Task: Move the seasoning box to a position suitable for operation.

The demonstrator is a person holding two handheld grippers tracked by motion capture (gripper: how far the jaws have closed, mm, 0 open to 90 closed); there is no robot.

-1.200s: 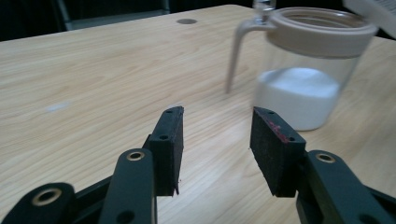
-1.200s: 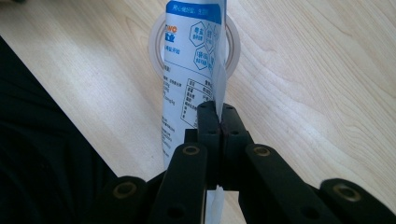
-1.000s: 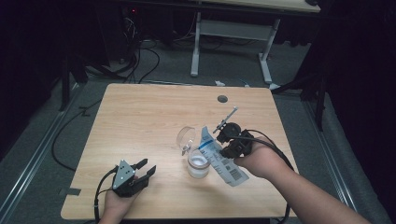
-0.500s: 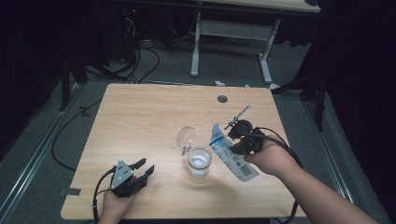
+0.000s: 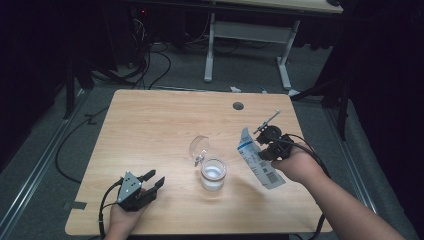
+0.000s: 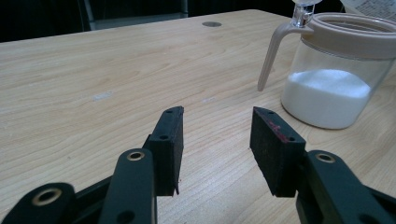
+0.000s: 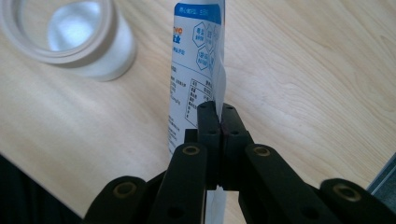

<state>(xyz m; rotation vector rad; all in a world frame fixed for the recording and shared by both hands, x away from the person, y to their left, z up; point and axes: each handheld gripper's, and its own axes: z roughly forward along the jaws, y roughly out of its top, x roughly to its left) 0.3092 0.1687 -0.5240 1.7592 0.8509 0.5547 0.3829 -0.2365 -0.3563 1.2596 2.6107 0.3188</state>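
A wooden table (image 5: 150, 130) fills mid-frame in the high view, a lidded glass jar (image 5: 212, 172) of white powder at its centre. Right of it, the right gripper (image 5: 260, 148) pinches a blue-and-white sachet (image 5: 259, 164) between jaws pressed tight. At lower left, the left gripper (image 5: 151, 179) rests, its 2 jaws spread and empty. Judged best: keep the sachet's mouth upward while carrying it clear.

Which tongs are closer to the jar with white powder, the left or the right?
Right. The right tongs, holding the packet, are beside the jar; the left tongs rest farther off, open.
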